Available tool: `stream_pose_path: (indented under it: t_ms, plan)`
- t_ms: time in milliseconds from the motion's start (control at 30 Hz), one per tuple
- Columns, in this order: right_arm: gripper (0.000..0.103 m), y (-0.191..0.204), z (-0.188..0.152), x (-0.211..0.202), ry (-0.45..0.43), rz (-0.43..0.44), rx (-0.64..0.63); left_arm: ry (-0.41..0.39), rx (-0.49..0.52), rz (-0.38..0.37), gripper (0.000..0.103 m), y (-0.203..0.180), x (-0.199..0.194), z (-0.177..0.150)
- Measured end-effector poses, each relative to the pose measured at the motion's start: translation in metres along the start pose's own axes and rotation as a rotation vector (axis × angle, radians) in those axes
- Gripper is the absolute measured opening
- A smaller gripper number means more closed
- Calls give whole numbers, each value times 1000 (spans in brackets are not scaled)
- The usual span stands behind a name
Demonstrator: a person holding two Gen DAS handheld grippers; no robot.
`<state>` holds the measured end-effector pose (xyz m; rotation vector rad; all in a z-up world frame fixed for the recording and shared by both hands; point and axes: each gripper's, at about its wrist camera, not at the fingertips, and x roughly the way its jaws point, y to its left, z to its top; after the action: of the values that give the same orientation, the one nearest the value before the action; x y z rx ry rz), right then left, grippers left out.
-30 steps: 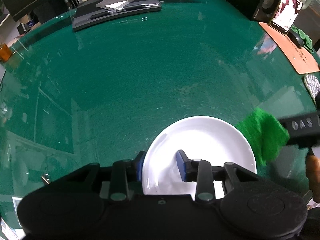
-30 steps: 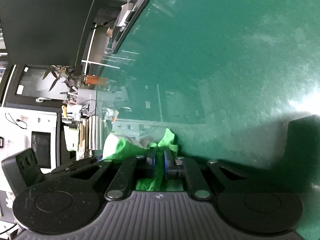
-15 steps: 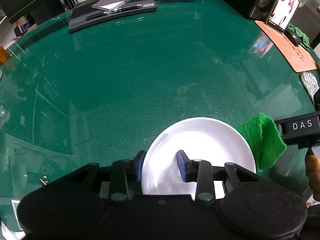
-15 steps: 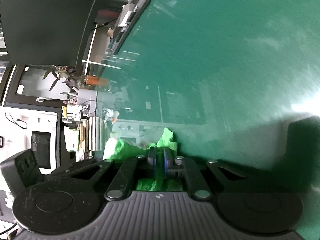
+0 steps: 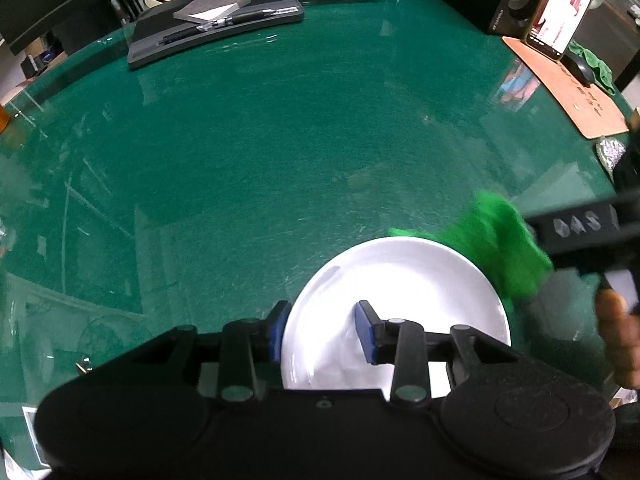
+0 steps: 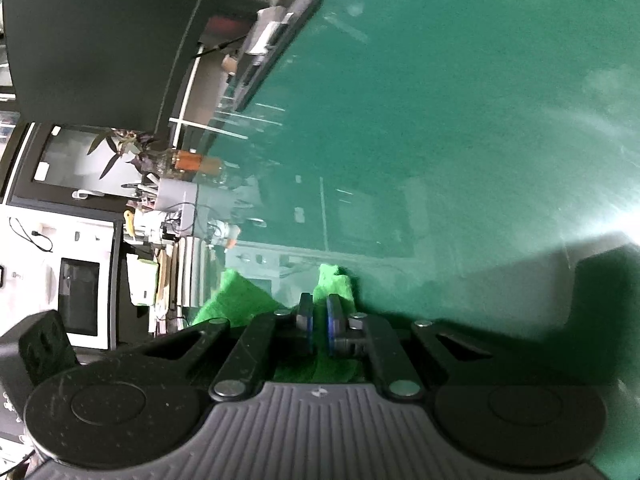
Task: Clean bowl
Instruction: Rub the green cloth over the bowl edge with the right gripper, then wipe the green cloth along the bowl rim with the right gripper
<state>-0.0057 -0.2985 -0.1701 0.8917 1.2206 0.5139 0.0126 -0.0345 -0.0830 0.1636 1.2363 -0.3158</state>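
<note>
Bowl (image 5: 400, 292), white, is seen low and centre-right in the left wrist view, resting on the green worktop (image 5: 260, 152). Going L to R: at far left a black tray (image 5: 216, 28) w/ a pen (image 5: 228, 20) and a grey pad (image 5: 212, 2) is set at the back edge of the worktop. The left claw (image 5: 322, 330) is clamped on the bowl's near-left rim, one blue pad outside the wall and the other inside the dish. To the R of the bowl a bright green cloth (image 5: 500, 248) is pressed against the far-right rim, slightly blurred, and is carried by the right claw, of which only the black body is seen there. A hand (image 5: 618, 340) is partly shown at the R edge. Further back on the R, an orange mat (image 5: 572, 88), a phone (image 5: 558, 14) propped upright w/ its screen lit, and a dark speaker (image 5: 516, 0) are ranged along the worktop edge. In the right wrist view the right claw (image 6: 319, 326) is clenched on the green cloth (image 6: 240, 300), fabric bunched between and ahead of the blue pads; the bowl can't be made out there.
</note>
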Motion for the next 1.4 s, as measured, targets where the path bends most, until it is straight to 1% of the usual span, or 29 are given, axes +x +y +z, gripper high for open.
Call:
stream_pose_path:
  t_ms: [200,367,400,467,600,633,700,900,1033,1200,1267,1333,1400]
  plan:
    - [7,-2,-2,-2,3,4,10,2,2,-3,36,-1,0,1]
    - [7,7,11,22,-2,39,13,0,4,-3,36,0,0,1]
    - [7,8,12,26,3,43,16,3,-3,-9,35,1,0,2]
    - [7,9,14,27,8,44,19,-3,-43,2,31,4,-4,0]
    - [7,3,11,22,3,56,50,-20,-91,-14,30,10,-13,-11]
    - [6,0,10,20,-1,62,62,-16,-91,-15,27,10,-13,-12]
    - [4,-5,7,16,-7,73,88,-7,-73,10,20,11,-10,-13]
    - [3,-21,-2,3,-26,107,163,-29,-75,-14,21,18,-9,-9]
    - [2,-31,-8,-5,-38,129,214,-43,-8,-11,21,18,-5,3]
    - [2,-43,-14,-15,-55,156,274,-33,41,-16,24,9,1,12]
    - [2,-45,-14,-17,-79,161,290,-32,47,-21,24,7,2,11]
    - [2,-50,-11,-18,-154,184,345,-32,37,-34,24,8,3,11]
    - [2,-52,-7,-14,-194,212,390,-32,33,-41,24,10,4,11]
